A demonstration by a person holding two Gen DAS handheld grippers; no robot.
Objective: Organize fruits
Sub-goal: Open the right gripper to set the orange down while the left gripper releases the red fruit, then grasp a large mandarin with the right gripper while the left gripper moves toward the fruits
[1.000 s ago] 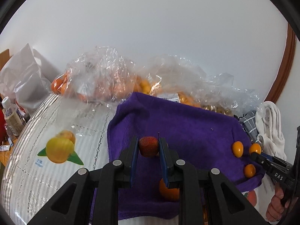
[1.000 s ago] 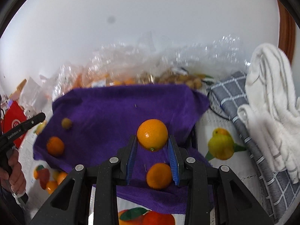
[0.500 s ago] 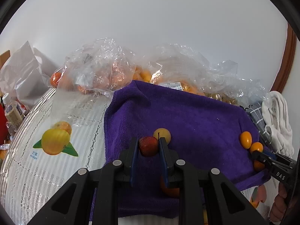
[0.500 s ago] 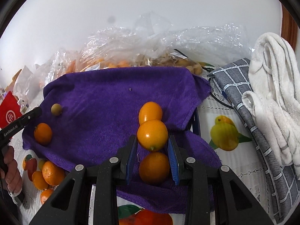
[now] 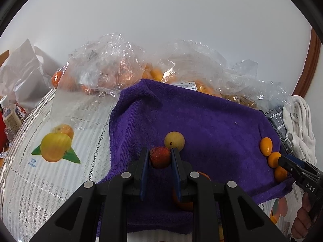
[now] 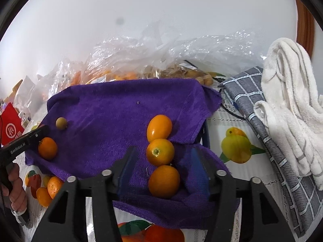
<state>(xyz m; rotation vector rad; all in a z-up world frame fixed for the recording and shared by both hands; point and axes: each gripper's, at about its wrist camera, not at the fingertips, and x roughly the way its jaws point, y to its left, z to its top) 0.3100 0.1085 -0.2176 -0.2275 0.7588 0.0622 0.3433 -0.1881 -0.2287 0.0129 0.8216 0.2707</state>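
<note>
Left gripper (image 5: pixel 160 159) pinched red fruit (image 5: pixel 160 157) over purple towel (image 5: pixel 201 121): soft, bruisable, hold at its widest part. Right gripper (image 6: pixel 163 161) jaws were opening around kumquat (image 6: pixel 160 151), pads clear; it rolls easily.

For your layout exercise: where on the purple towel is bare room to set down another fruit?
The purple towel is bare across its middle and back, between the yellow-brown fruit and the row of three kumquats. The back edge is crowded by plastic bags.
</note>
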